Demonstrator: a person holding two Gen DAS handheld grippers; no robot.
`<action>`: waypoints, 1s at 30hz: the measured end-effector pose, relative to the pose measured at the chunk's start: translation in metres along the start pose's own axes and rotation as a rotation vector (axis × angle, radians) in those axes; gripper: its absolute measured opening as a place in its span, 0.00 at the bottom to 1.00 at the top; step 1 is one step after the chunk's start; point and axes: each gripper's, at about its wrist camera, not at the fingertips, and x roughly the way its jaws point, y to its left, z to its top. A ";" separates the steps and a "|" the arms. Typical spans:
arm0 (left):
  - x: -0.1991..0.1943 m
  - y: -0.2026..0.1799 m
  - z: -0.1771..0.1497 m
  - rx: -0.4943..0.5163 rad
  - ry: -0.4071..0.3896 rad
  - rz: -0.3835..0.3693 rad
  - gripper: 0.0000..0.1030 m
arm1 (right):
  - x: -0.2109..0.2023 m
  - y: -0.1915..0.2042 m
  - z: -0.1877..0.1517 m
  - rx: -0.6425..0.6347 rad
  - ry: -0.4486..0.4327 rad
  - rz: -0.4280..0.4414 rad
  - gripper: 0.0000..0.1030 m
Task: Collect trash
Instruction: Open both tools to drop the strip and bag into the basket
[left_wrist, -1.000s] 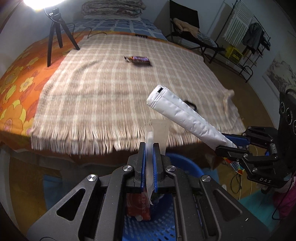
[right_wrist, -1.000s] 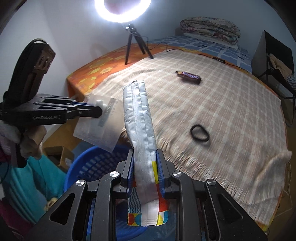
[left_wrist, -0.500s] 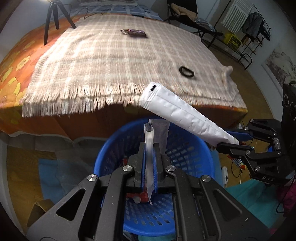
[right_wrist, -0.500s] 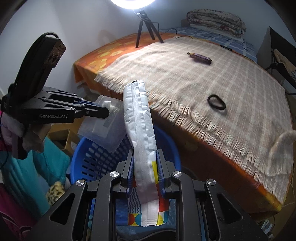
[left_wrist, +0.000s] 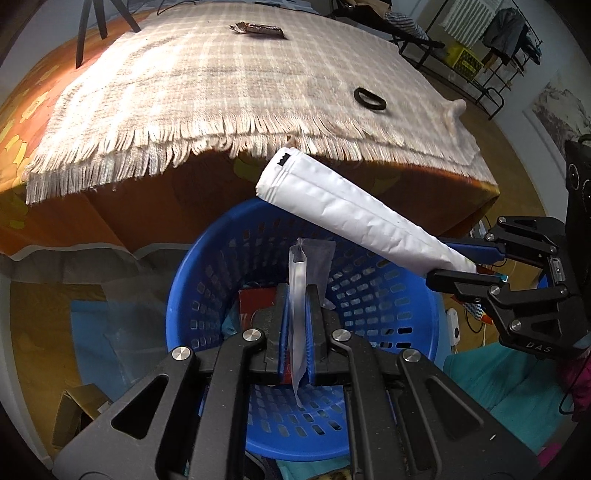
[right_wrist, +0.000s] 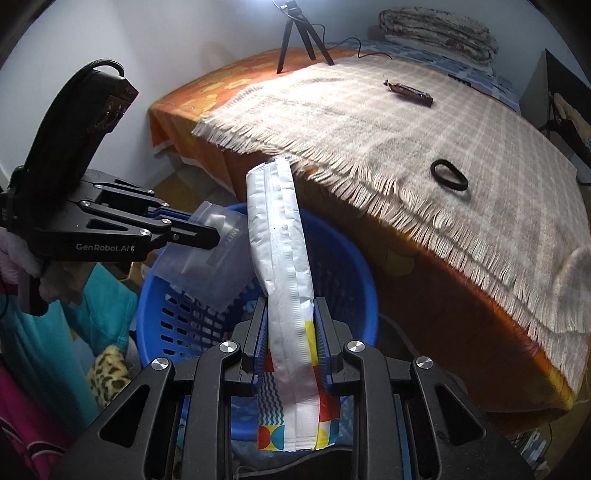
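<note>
**Both tongs over the basket, trash pinched and ready to drop**

The left tongs (left_wrist: 297, 325) pinched a clear plastic bag (left_wrist: 300, 280) edge-on, pressed almost flat together on the thin film. The right tongs (right_wrist: 290, 343) pinched a long white pouch (right_wrist: 280, 243) with a coloured end, its pads against the pouch sides. Both pointed steeply down over the blue basket (left_wrist: 207, 288), which sat on the floor just beside the bed (right_wrist: 461, 306). Judgement: trash was held over the open mouth so that a release would land it inside; the carry looked done and the drop not yet made.

The pouch stuck out well past the tongs, its far end reaching over the basket rim towards the bed's side. It could catch the rim or tip outside if let go at that slant. The bag hung nearer the basket's middle. Some red packaging (left_wrist: 255, 306) already lay inside.

On the bed's checked blanket (left_wrist: 221, 85) a candy bar wrapper (left_wrist: 258, 30) lay far back, probably trash left to fetch. A black hair tie (left_wrist: 369, 99) lay nearer the fringe, well apart from it. A tripod (right_wrist: 295, 33) stood at the bed's far corner. Cloths and a cardboard box crowded the floor around the basket.
</note>
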 end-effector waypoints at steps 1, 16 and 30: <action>0.001 -0.001 -0.001 0.002 0.005 0.000 0.04 | 0.001 0.000 -0.001 0.003 0.003 0.001 0.21; 0.008 0.002 -0.001 -0.015 0.034 -0.003 0.38 | 0.016 0.001 -0.006 0.009 0.054 -0.001 0.48; 0.005 0.003 0.004 -0.023 0.018 0.005 0.38 | 0.014 -0.004 -0.003 0.029 0.049 -0.073 0.55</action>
